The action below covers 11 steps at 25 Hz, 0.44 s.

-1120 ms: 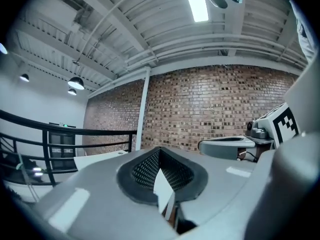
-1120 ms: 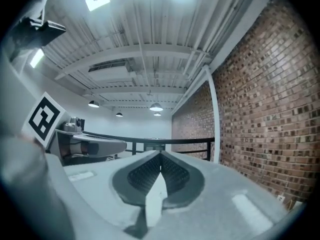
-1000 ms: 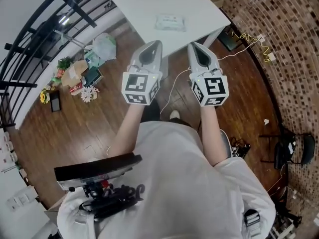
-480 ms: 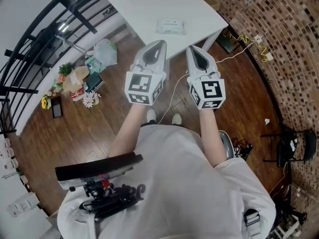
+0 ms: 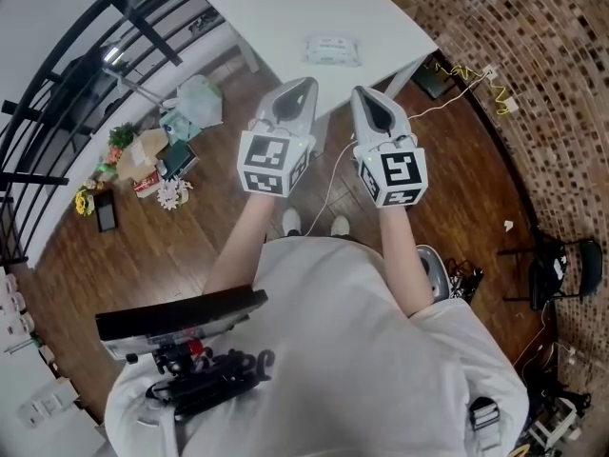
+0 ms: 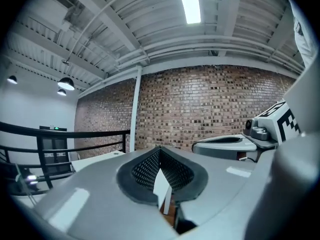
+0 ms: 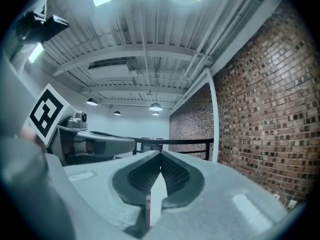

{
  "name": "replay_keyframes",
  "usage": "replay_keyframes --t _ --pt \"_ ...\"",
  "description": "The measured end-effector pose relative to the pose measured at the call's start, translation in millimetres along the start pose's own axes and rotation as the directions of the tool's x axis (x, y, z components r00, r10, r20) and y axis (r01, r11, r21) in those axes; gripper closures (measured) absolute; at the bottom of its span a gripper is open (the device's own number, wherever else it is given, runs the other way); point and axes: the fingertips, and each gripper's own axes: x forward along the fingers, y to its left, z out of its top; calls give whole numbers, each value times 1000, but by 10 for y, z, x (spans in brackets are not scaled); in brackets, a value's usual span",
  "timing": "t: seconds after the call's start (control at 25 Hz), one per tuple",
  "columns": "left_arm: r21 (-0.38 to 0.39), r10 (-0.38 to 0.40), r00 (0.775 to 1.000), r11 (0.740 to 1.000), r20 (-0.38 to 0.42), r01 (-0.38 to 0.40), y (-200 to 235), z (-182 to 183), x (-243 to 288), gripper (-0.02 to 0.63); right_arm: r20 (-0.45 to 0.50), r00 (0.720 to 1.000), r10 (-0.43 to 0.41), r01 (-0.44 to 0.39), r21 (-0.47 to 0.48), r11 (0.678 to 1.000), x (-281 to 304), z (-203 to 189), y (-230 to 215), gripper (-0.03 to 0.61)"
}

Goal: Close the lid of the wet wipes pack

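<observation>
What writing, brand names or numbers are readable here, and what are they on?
None can be read.
Wipes pack: printed label, too small to read.
Left cube, right cube: black-and-white square patterns, no words.
Green sign: too small to read.

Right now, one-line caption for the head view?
Person holds the left gripper and right gripper, both shut, side by side before a white table bearing a wipes pack.
</observation>
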Motion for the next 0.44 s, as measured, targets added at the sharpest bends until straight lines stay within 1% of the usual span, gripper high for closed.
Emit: replay_keyframes --t 0.16,0.28,0.44 --pt "-2 -40 999 999 -16 40 62 -41 -56 597 -34 999 -3 3 -13 1000 113 -45 100 588" --pt "0 -62 998 998 -25 62 148 -68 -109 597 -27 1000 4 -4 0 1000 224 -39 218 588" --pt "-2 -77 997 997 -28 77 366 -58 -218 597 -18 1000 11 -11 -1 1000 398 14 450 588"
